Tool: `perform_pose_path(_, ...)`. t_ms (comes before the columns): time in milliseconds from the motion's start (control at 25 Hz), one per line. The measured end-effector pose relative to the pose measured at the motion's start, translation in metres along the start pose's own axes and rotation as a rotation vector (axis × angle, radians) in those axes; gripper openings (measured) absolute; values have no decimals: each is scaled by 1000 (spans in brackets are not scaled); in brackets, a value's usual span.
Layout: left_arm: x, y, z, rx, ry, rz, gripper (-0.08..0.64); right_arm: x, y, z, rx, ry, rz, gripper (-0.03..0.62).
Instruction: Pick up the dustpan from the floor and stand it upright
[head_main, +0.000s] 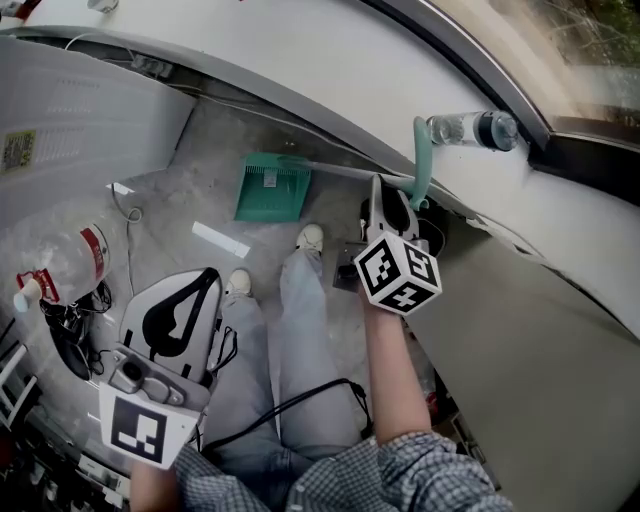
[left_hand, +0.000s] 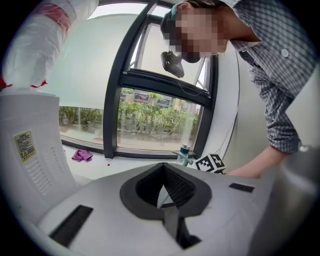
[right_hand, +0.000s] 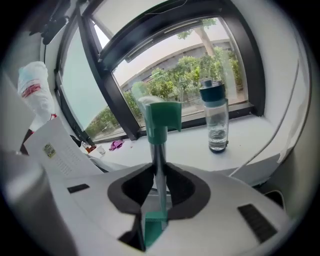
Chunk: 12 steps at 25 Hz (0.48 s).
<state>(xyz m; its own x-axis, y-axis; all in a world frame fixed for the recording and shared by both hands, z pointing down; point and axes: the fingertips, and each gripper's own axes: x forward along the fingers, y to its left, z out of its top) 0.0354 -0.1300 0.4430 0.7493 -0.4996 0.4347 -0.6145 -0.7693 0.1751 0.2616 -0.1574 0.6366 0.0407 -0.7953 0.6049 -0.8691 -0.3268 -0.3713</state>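
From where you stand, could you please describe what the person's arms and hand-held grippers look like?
The left hand-held gripper and right hand-held gripper share a rounded white shell, black jaw padding and a white cube with black square markers. A black cable runs across the lap. The sleeves are grey checked, ending near the elbow.

The white left gripper (head_main: 200, 285) sits low, with its black jaws pressed together and nothing in them. The white right gripper (head_main: 385, 195), on a bare forearm (head_main: 390, 370), points down and pinches the thin grey-and-green dustpan handle (right_hand: 159, 150).
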Motion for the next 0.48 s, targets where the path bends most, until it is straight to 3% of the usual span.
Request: perform_pose_path(480, -70, 32, -10, -47, -53, 122, 7, 16, 115, -30, -267, 85, 91, 87)
